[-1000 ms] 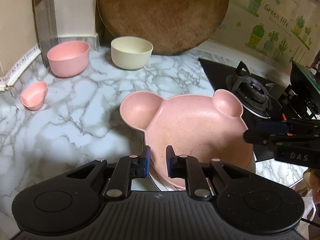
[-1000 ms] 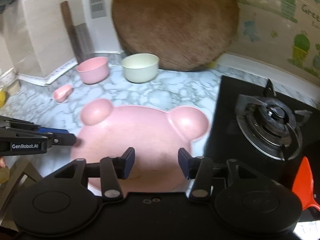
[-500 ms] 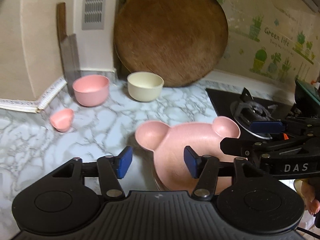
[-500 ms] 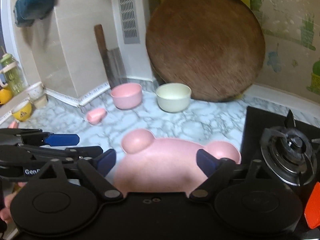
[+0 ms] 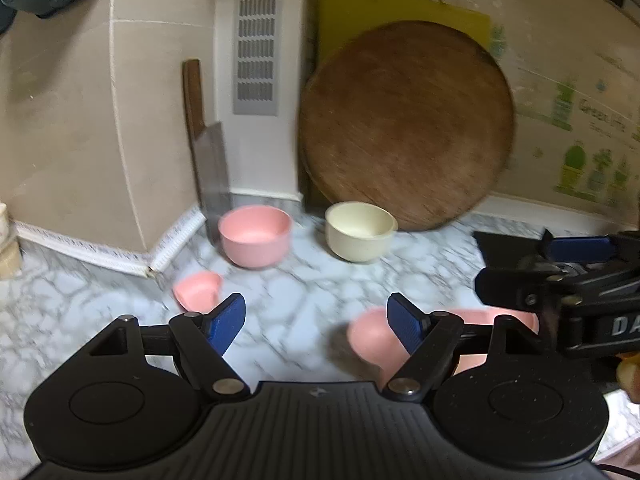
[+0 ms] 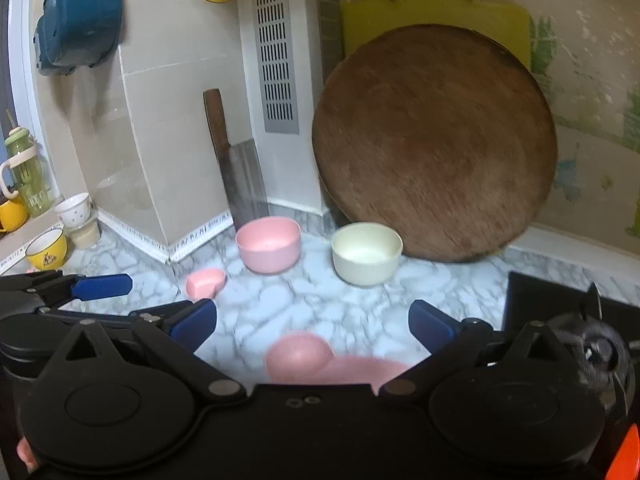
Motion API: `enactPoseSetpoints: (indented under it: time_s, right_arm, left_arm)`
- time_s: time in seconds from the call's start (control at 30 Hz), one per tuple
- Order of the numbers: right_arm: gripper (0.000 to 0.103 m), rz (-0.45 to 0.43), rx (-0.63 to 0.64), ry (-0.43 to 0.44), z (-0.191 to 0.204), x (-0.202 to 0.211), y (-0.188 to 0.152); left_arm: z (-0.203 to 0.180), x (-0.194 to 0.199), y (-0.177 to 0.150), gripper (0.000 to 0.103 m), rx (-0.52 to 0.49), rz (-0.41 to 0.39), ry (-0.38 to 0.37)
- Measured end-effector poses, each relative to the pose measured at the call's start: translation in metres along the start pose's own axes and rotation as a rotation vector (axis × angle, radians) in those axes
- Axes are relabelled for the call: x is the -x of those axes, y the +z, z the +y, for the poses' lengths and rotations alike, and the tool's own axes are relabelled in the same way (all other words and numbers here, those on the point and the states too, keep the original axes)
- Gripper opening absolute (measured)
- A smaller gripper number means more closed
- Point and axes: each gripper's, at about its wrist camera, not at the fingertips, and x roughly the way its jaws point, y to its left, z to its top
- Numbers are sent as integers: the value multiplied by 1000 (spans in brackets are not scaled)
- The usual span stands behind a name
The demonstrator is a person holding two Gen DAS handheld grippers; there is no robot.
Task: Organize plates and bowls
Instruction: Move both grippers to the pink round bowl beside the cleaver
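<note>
A pink bear-shaped plate [image 5: 370, 334] lies on the marble counter, partly hidden under my grippers; it also shows in the right wrist view [image 6: 298, 354]. A pink bowl [image 5: 255, 235] [image 6: 268, 243], a cream bowl [image 5: 360, 237] [image 6: 366, 253] and a small pink heart-shaped dish [image 5: 197, 290] [image 6: 205, 282] stand farther back. My left gripper [image 5: 318, 326] is open and empty, above the counter just left of the plate. My right gripper [image 6: 312, 326] is open and empty above the plate's ear. Each gripper shows at the edge of the other's view.
A round wooden board [image 6: 434, 146] and a yellow board [image 6: 424, 12] lean on the back wall. A cleaver [image 6: 240, 168] stands in the corner. A gas hob [image 6: 568, 320] is at the right. Cups [image 6: 46, 248] stand at the far left.
My left gripper let go of the pink bear plate and opened wide. Both grippers rose and drew back, so the plate now sits low in both views.
</note>
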Motion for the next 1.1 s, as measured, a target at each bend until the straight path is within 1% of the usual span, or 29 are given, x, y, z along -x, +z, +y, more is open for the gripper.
enactPoseSetpoints:
  time_s: [0.17,0.37,0.47,0.63,0.7,0.83,0.97,1.1]
  right_arm:
    - [103,1,21,10,9,-29,27]
    - [103,48,-9,4,14,-77,51]
    - [103,77,-55,-3,14,-102,63]
    - [102,133,-100,28,17,-145,82]
    - [100,155,-110,30,19,-164,87]
    - [100,194,-155,-4,17,-199,94]
    - [97,235,-197,-1,14,-230,99]
    - [86,268,-190,-12,15,-256,100]
  left_arm:
    - [26,-26,19,78,17,9,15]
    - [60,-64,41,78,42,21,23]
    - [77,-90,50,78,55,51,19]
    - [100,-136,58,78,100,116,3]
    - [104,-150,61,78,105,127,-4]
    - [112,-177,66,78,98,145,-3]
    - [119,-202,66,78,85,161,16]
    - [127,-224,66,78,122,185,8]
